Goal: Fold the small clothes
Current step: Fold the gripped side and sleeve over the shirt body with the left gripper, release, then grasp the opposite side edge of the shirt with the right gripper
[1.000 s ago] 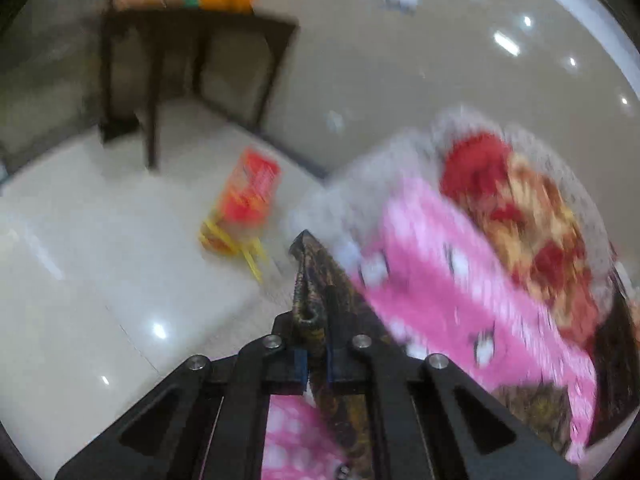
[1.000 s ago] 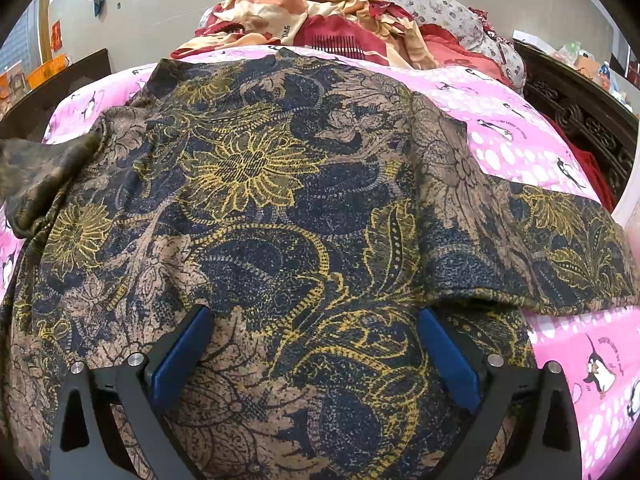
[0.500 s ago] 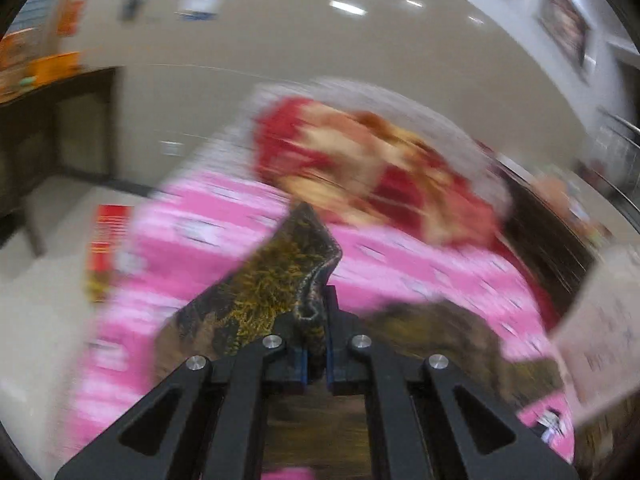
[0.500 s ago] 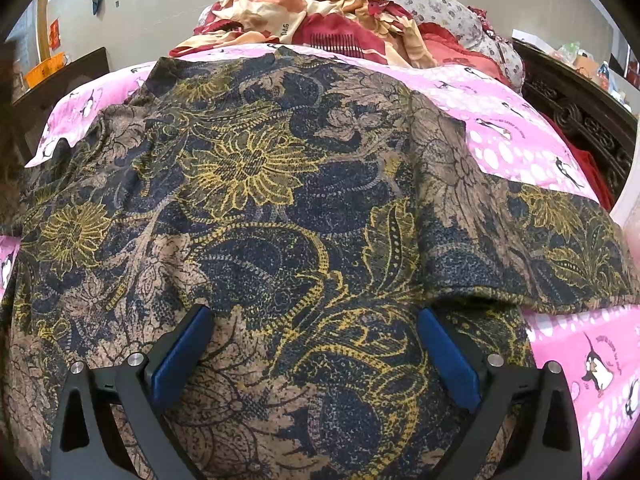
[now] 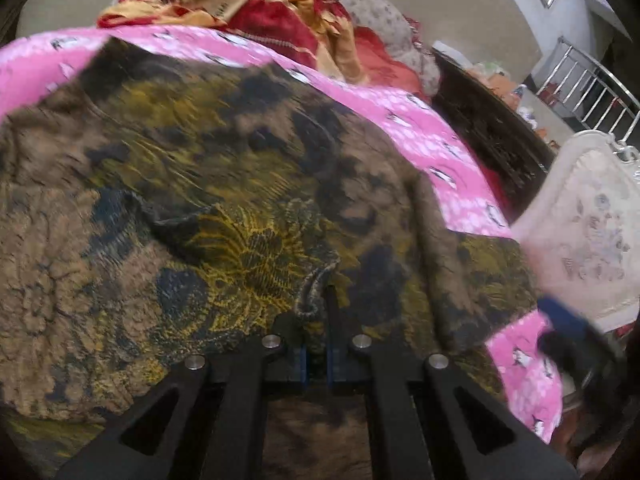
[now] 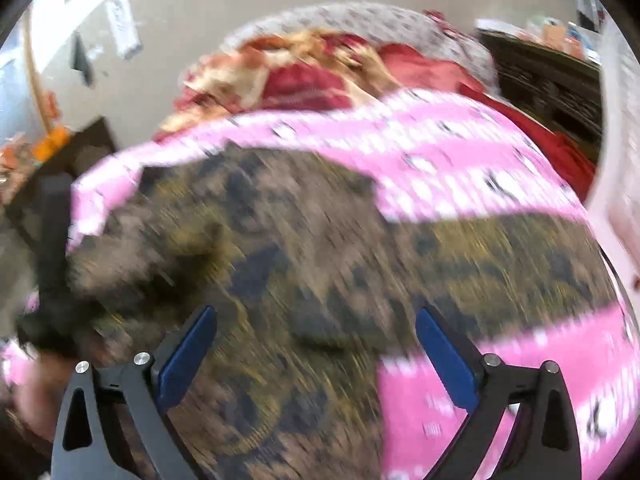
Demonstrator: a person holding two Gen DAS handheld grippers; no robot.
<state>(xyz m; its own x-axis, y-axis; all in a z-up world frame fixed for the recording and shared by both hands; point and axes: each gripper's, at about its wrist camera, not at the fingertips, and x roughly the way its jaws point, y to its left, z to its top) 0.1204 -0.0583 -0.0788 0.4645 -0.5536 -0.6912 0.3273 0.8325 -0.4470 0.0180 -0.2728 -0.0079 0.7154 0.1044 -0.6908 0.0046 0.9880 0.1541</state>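
A dark blue, brown and yellow floral shirt (image 5: 224, 184) lies spread on a pink penguin-print bedsheet (image 5: 420, 136). My left gripper (image 5: 316, 332) is shut on a folded edge of the shirt, which bunches up between its pads, and it holds this edge low over the shirt's middle. In the right wrist view the same shirt (image 6: 320, 264) is blurred. My right gripper (image 6: 316, 316) hovers above it, open wide with nothing between the blue pads (image 6: 188, 356). The right gripper's blue pad (image 5: 560, 318) shows at the left view's right edge.
A red and gold blanket heap (image 5: 256, 4) and a grey floral pillow (image 5: 372, 8) lie at the bed's far end. A dark carved bed frame (image 5: 492, 128), a white upholstered chair (image 5: 580, 224) and a metal railing (image 5: 588, 80) stand at the right. A dark table (image 6: 80, 148) stands left.
My left gripper has swung from beside the bed across over the shirt, carrying the held edge with it. My right gripper has lifted off the shirt and pulled back, still open.
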